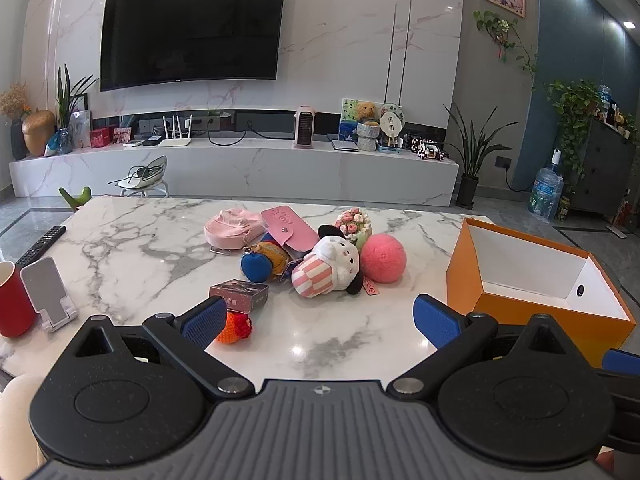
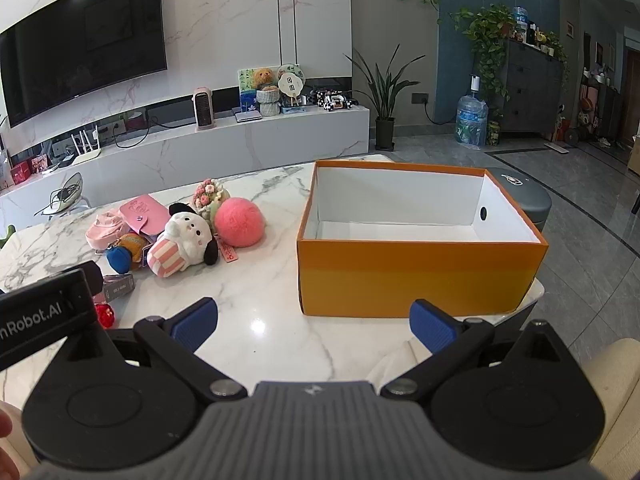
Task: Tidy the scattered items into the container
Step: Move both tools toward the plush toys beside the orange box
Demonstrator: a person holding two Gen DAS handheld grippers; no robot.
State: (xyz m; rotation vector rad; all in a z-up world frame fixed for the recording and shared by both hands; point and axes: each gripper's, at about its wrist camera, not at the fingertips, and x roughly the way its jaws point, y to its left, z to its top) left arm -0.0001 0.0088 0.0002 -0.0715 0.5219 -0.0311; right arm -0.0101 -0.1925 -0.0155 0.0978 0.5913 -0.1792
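A pile of small items lies mid-table: a white plush toy (image 1: 330, 266) (image 2: 182, 242), a pink fuzzy ball (image 1: 383, 258) (image 2: 239, 222), a pink pouch (image 1: 289, 229) (image 2: 143, 210), a pink mini backpack (image 1: 232, 227), a blue-and-orange plush (image 1: 262, 261), a flower ornament (image 1: 354, 222), a small printed box (image 1: 239, 294) and an orange-red knitted toy (image 1: 236, 327). The orange box (image 2: 416, 276) (image 1: 536, 312), white inside, stands on the right with nothing in it. My left gripper (image 1: 318, 322) is open just short of the pile. My right gripper (image 2: 314, 322) is open in front of the orange box.
A red cup (image 1: 12, 300), a white phone stand (image 1: 48, 292) and a remote control (image 1: 40, 244) sit at the table's left. The marble table (image 2: 260, 300) ends just right of the orange box, beside a grey stool (image 2: 520, 196). A TV wall stands behind.
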